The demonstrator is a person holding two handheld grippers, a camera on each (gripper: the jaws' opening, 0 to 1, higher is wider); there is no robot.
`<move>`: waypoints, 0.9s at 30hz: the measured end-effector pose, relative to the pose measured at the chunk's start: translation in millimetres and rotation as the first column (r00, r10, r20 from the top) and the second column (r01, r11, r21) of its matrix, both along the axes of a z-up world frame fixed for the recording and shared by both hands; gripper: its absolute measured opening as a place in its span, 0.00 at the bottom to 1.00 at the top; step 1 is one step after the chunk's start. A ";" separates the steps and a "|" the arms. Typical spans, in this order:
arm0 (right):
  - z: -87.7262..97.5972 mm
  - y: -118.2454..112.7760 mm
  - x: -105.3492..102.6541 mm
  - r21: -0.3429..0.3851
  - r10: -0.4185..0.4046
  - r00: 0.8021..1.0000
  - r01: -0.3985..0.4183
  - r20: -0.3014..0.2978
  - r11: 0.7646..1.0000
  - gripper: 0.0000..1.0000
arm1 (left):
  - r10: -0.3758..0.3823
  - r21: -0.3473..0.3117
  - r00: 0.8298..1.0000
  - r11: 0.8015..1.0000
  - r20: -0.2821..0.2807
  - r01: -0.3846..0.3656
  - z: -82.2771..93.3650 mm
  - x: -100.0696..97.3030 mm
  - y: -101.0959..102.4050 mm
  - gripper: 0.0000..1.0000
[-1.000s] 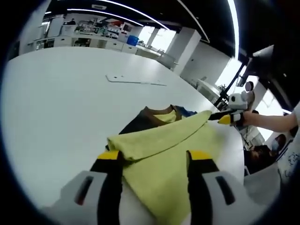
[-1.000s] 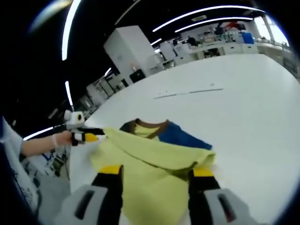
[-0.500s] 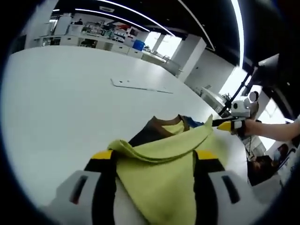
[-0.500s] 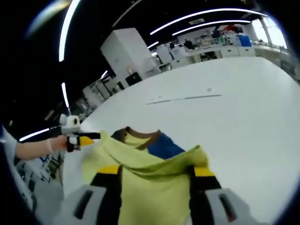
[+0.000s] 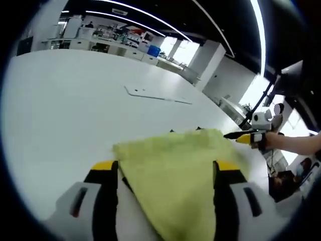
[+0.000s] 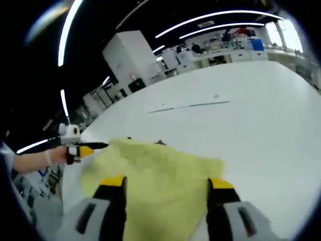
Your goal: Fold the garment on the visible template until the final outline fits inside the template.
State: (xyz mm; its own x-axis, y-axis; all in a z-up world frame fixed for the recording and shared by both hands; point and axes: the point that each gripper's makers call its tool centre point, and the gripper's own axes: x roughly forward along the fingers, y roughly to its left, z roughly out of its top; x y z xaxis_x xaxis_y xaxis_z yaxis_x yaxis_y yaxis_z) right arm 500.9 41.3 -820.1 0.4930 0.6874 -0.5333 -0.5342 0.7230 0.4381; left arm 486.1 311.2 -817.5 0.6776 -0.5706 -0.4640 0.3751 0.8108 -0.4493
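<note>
In the left gripper view, I see my left gripper with its 2 yellow-tipped jaws set wide, the yellow-green garment draped between them over the white table; I cannot tell whether they pinch it. A thin template outline lies farther off on the table. At the right edge, the right gripper meets the cloth's far corner. In the right gripper view, its jaws stand wide around the garment; grip unclear.
</note>
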 end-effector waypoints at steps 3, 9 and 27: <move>0.9 -1.2 0.2 -0.002 0.001 1.000 -0.001 0.002 1.000 0.64 | -0.007 -0.001 1.000 1.000 0.003 0.007 0.4 1.9 0.2 0.76; 2.4 -0.5 -3.8 -0.006 0.006 1.000 -0.006 0.003 1.000 0.64 | -0.014 0.001 1.000 1.000 -0.002 0.014 1.6 -1.6 -1.4 0.76; 17.0 -15.5 -17.2 -0.027 0.007 0.999 -0.006 0.038 1.000 0.66 | -0.033 0.022 0.999 0.999 0.021 0.032 17.5 -23.3 8.8 0.76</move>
